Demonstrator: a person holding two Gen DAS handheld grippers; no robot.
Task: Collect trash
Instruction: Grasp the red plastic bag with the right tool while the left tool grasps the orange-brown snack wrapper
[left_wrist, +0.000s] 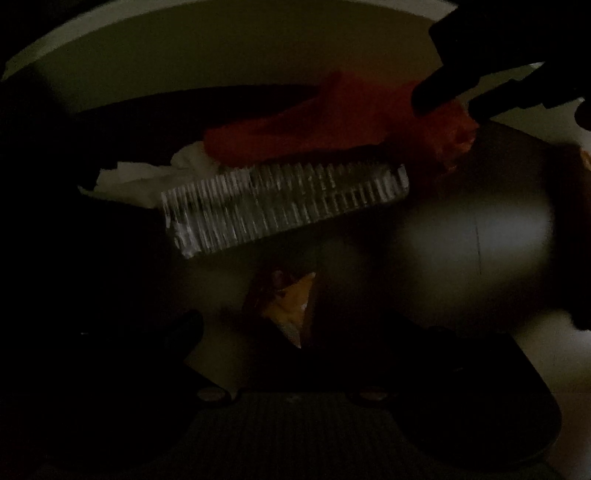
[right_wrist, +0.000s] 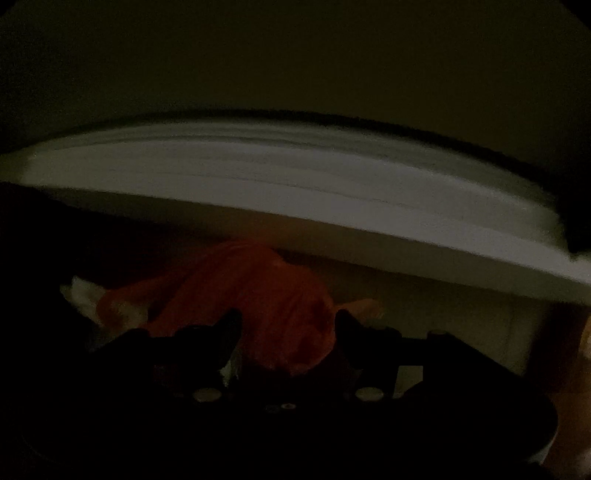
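Everything is dim inside a white round bin (left_wrist: 110, 48), whose rim (right_wrist: 295, 192) crosses the right wrist view. A red plastic bag (left_wrist: 332, 125) lies on crumpled white tissue (left_wrist: 140, 181). A foil snack packet with a crimped silver edge (left_wrist: 284, 206) hangs close under my left gripper (left_wrist: 288, 328). Its fingers stand wide apart, and a yellow part of a wrapper (left_wrist: 291, 299) shows between them, clear of the left fingertip (left_wrist: 192, 325). My right gripper (right_wrist: 288, 325) is open, its dark fingers either side of the red bag (right_wrist: 266, 295). It also shows at the upper right as the right gripper (left_wrist: 450, 103).
The bin wall curves closely around both grippers. A pale blurred surface (left_wrist: 480, 236) fills the right of the left wrist view. White tissue (right_wrist: 85, 295) lies left of the red bag. A hand (right_wrist: 580, 369) shows at the far right edge.
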